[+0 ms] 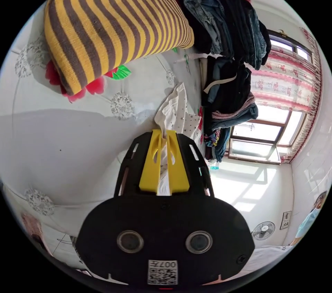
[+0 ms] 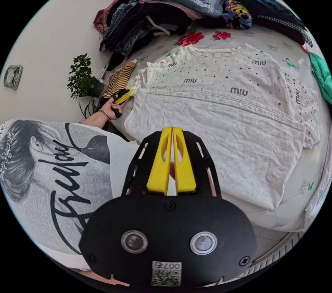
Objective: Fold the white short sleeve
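Sunlit window (image 1: 263,134), floral curtains (image 1: 283,89), potted plant (image 2: 82,75)

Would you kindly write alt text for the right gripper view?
A white short-sleeve shirt lies spread on a floral bedsheet, its hem folded up. The left claw pinches a sleeve edge; the right claw hovers shut nearby.

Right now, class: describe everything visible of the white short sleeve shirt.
The white short sleeve shirt lies spread on the floral bedsheet, lower half folded up across its stud-dotted chest. The fabric looks like soft, creased cotton. The left gripper pinches one sleeve edge; the right gripper hangs above the near hem.
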### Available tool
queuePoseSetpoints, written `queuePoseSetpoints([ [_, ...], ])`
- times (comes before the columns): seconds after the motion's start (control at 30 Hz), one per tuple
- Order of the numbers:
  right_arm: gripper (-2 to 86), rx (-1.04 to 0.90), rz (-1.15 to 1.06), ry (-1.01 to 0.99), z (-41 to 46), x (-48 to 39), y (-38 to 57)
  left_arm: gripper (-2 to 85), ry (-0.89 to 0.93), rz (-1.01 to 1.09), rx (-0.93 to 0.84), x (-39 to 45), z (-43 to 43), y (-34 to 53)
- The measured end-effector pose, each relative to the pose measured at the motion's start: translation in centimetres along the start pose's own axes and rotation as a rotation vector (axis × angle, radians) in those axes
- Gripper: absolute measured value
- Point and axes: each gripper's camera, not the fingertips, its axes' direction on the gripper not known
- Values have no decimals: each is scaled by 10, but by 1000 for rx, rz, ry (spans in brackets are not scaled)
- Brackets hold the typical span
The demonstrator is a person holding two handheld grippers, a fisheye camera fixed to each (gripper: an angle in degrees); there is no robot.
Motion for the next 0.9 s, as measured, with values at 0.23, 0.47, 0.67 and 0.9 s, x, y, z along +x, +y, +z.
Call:
queuePoseSetpoints([
  [0.23, -3, 27, 26, 60, -30, 5, 10, -9, 16, 578, -5, 99, 19, 56],
  [0.47, -2, 32, 88, -9, -43, 19, 10, -9, -370, 1157, -623, 117, 173, 163],
  [0.67, 6, 26, 16, 34, -55, 5, 0, 3, -411, 1247, -572, 98, 196, 207],
  [0.9, 33, 32, 51, 57, -70, 18, -8, 55, -209, 1295, -537, 97, 194, 226],
])
